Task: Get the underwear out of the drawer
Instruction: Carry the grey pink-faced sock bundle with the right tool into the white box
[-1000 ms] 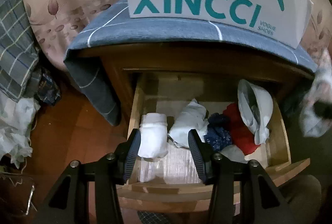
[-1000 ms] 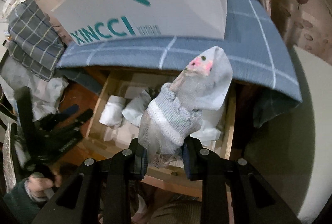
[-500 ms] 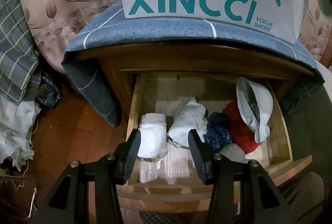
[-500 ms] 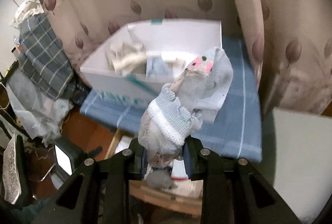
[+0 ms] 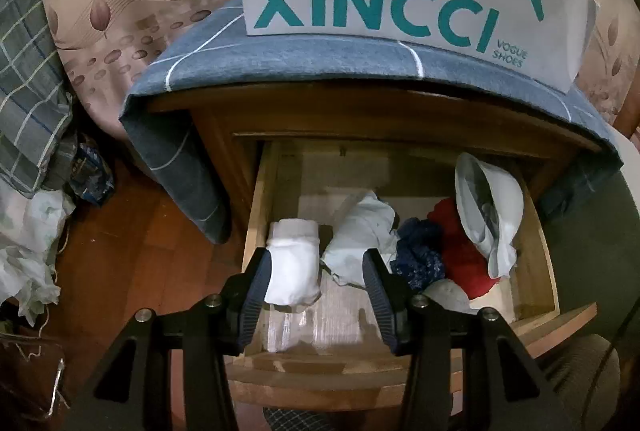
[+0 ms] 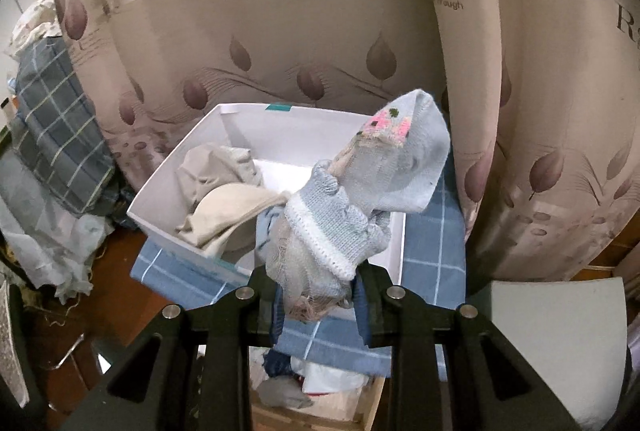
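The right hand-held gripper is clamped on a pale blue knitted garment with a white band and a small pink pattern near its top; the bunched cloth stands up between the fingers, in front of the open white shoe box. The left hand-held gripper hangs with its jaws apart over the front of the drawer, nothing pressed between them.

A leaf-printed curtain fills the background. A blue checked cloth covers the top of the wooden nightstand, and the box, marked XINCCI, stands on it with beige and blue clothes inside. The drawer below is pulled out. It holds, from left to right, a rolled white piece, a crumpled white piece, dark blue cloth, red cloth and a pale grey garment leaning on the right wall.
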A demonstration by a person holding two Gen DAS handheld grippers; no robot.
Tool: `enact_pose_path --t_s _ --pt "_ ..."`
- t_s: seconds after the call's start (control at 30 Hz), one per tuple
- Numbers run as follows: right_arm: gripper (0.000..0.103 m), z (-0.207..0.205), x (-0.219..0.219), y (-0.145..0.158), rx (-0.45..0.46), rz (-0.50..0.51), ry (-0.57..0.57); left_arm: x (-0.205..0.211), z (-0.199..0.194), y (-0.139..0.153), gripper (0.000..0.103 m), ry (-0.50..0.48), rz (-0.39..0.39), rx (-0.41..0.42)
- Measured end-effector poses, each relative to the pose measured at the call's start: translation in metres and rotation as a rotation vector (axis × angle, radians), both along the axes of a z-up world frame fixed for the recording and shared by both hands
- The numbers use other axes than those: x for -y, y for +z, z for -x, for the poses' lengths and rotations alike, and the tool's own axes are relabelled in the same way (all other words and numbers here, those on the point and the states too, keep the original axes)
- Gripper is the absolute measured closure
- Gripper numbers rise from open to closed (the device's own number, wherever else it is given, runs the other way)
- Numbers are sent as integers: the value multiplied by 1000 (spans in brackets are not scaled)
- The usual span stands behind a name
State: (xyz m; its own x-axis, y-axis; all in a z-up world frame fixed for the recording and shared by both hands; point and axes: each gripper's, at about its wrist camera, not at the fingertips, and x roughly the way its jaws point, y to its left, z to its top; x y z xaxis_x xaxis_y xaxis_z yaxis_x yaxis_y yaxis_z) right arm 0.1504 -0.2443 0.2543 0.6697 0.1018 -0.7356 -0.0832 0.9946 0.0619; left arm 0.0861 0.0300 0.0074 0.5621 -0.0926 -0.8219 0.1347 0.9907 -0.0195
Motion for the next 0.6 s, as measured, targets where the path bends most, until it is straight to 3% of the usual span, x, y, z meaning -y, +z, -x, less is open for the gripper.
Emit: enact_pose_path --t_s 0.37,0.6 --pt "76 -43 -13 -26 -50 54 -11 -10 -2 -1 54 37 34 -6" --pt "73 -74 -13 -51 -137 89 -27 -13 -3 -1 54 45 43 -6"
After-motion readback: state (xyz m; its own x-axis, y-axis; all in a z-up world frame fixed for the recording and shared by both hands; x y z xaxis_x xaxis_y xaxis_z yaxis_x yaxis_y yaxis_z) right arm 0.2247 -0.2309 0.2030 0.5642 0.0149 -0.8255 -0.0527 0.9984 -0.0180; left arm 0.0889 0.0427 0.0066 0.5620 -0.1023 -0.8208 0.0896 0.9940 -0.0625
